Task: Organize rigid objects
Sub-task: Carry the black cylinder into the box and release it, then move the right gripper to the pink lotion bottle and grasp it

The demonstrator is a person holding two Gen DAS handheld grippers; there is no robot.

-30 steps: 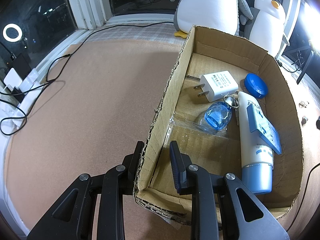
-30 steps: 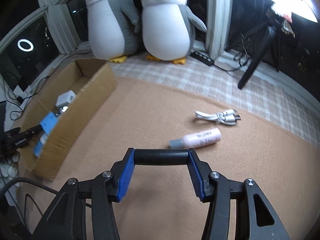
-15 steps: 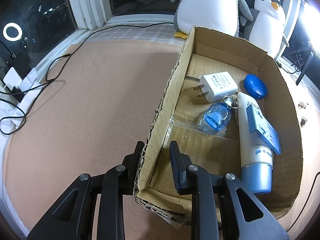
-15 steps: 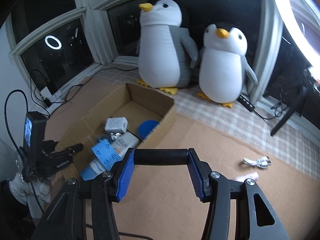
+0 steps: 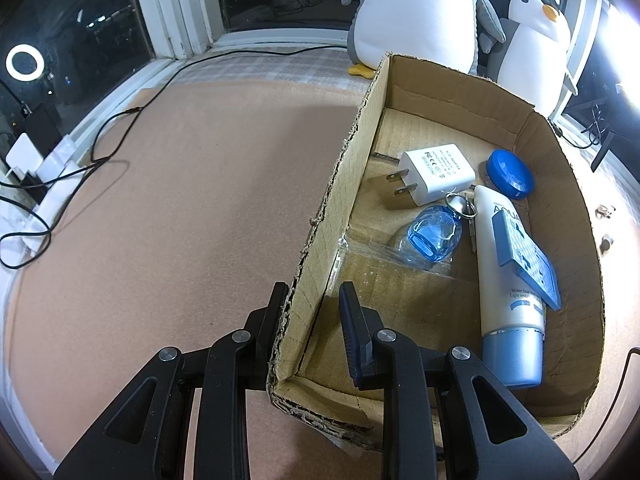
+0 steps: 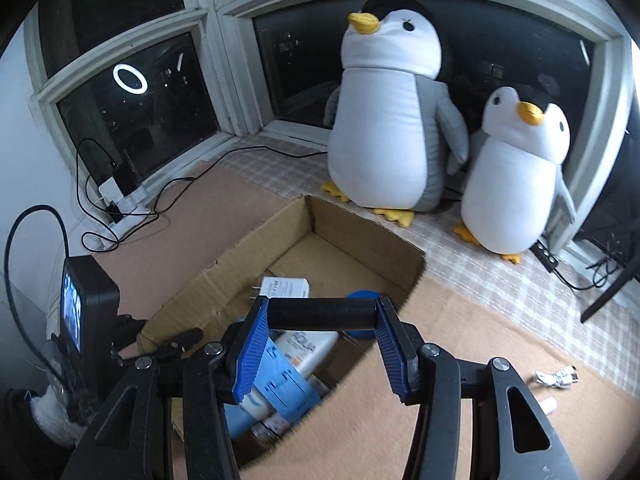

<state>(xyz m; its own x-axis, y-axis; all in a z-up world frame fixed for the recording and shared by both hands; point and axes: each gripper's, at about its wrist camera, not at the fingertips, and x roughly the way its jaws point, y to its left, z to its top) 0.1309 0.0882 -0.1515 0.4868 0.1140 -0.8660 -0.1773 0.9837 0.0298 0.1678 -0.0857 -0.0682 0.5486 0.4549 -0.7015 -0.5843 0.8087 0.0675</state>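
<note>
My left gripper (image 5: 314,300) is shut on the left wall of an open cardboard box (image 5: 440,84), near its front corner. Inside lie a white plug charger (image 5: 434,172), a blue round case (image 5: 510,174), a clear blue key fob (image 5: 434,234), and a white tube (image 5: 506,292) with a flat blue packet (image 5: 526,258) on it. My right gripper (image 6: 322,311) is shut on a black cylinder (image 6: 320,316), held crosswise over the near side of the box (image 6: 360,236). Behind it show the charger (image 6: 286,288) and tube (image 6: 308,350).
Two plush penguins (image 6: 384,120) (image 6: 516,176) stand behind the box by the window. A white cable (image 6: 558,376) and a pink tube (image 6: 548,404) lie on the mat at right. Black cords and a power strip (image 5: 44,168) run along the left edge.
The right gripper, still holding the black cylinder, has swung left from the mat with the pink tube and cable to above the box. The left gripper has kept still on the box wall.
</note>
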